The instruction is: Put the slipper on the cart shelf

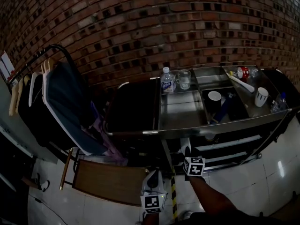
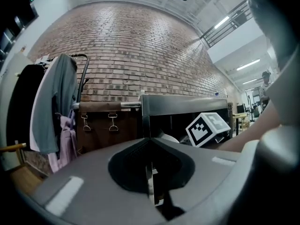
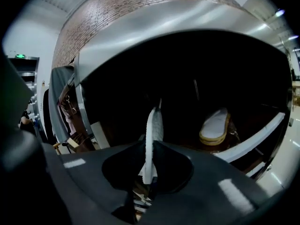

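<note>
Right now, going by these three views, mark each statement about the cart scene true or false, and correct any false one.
1. The right gripper is closed on a white slipper. True.
2. The shelf inside the cart is bare. False: a second slipper already lies in there.
3. A water bottle stands on top of the cart. True.
4. The wall behind the cart is plain white. False: the wall is brick.
5. Clothes hang on a rack to the left of the cart in the head view. True.
</note>
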Tool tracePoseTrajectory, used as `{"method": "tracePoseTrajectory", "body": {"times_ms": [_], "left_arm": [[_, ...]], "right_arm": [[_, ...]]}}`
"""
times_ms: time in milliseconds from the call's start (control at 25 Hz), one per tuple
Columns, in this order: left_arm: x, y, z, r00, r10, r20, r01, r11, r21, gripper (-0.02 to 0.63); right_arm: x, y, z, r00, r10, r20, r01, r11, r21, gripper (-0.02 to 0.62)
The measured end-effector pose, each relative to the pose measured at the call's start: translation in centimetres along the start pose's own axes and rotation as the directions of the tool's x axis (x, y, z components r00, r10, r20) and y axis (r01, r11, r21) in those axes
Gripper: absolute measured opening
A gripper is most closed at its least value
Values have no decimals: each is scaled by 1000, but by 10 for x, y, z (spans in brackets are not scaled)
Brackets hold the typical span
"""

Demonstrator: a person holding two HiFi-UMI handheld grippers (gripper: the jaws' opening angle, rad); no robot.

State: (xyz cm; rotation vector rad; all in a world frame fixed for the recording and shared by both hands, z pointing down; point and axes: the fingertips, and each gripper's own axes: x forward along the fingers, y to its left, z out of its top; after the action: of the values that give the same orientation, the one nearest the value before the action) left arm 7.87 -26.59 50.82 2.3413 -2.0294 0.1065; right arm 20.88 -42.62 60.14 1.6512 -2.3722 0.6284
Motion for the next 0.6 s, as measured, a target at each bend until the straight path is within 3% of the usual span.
{"method": "tracePoseTrajectory", "body": {"times_ms": [440, 600], "left_arm": [[13, -4, 24, 998, -8, 61, 11, 999, -37, 15], [13, -4, 17, 999, -5, 50, 8, 999, -43, 15]], "right_arm": [[34, -18, -11, 999, -24, -41, 23, 1000, -14, 49], [45, -27, -14, 998, -29, -59, 29, 1000, -7, 57]]}}
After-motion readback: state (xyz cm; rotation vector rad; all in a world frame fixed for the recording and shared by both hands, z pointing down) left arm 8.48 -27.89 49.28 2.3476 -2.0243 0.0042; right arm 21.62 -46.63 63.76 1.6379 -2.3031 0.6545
